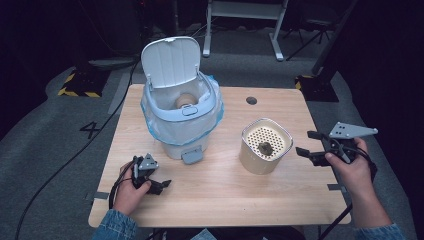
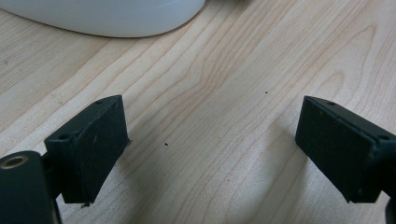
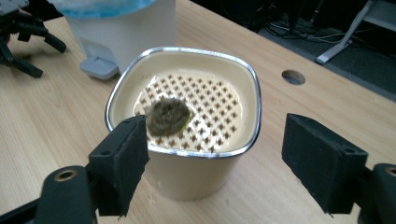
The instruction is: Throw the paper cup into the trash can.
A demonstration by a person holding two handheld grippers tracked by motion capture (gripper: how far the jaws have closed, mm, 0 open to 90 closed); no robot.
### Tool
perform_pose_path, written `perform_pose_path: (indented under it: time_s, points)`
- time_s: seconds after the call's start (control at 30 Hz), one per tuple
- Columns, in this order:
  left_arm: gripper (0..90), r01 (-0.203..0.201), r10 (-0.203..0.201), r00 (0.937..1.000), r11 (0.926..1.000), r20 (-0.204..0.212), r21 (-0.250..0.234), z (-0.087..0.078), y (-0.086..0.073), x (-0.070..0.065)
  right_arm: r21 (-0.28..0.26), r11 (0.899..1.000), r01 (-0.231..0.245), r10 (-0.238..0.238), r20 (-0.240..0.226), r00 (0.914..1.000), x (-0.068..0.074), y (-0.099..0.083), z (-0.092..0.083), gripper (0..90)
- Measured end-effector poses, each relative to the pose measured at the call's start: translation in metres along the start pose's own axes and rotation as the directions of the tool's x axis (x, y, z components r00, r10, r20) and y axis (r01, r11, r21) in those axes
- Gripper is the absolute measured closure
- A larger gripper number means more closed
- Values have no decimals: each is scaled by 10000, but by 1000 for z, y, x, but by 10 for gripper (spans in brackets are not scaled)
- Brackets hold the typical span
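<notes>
Bin (image 1: 181,120) left of container (image 1: 265,146)

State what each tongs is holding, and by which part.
Nothing is held. Left tongs stand open over bare wooden table; right tongs stand open before the cream square container.

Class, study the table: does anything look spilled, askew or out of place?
Nothing is spilled or damaged. The one odd thing is a dark green-brown lump sitting alone on the perforated insert of the cream container. The bin stands upright, lid open.
</notes>
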State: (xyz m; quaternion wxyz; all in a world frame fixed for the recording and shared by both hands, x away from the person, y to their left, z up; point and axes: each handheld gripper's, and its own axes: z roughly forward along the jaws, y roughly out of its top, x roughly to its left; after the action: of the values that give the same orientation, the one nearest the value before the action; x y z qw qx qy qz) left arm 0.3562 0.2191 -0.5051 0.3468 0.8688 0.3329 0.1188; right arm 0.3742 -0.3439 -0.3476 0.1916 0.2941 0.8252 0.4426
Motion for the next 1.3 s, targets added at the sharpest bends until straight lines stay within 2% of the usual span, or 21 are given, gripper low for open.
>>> perform_pose_path:
  time_s: [0.23,0.37,0.7,0.97,1.13,1.17,1.23,1.3]
  points:
    - [96,0,0,10000,10000,-1,0,0,0,0,-31,9979,-640,641,199,9977,1,-44,6,227]
    - [96,1,-1,10000,10000,0,-1,0,0,0,203,9942,-1061,1055,281,9940,-1,-68,12,227]
    - [96,3,-3,10000,10000,2,-1,0,0,0,809,9812,-1751,1708,576,9836,-2,-118,30,208]
    - [95,4,-4,10000,10000,16,-1,0,0,0,1248,9809,-1488,1365,1020,9854,0,-137,42,178]
    - [95,-9,9,10000,10000,-20,7,0,0,0,1501,9779,-1453,1213,1585,9799,3,-147,51,158]
    - [95,-28,28,9999,10000,-103,15,0,0,-1,1604,9754,-1515,1237,1711,9775,3,-149,53,155]
    - [96,134,-134,9997,9999,-203,-11,0,0,-2,1697,9667,-1917,1643,1630,9728,1,-151,54,147]
    - [96,172,-172,9996,9999,-206,-5,-1,-1,-3,1714,9669,-1889,1609,1644,9732,1,-151,54,146]
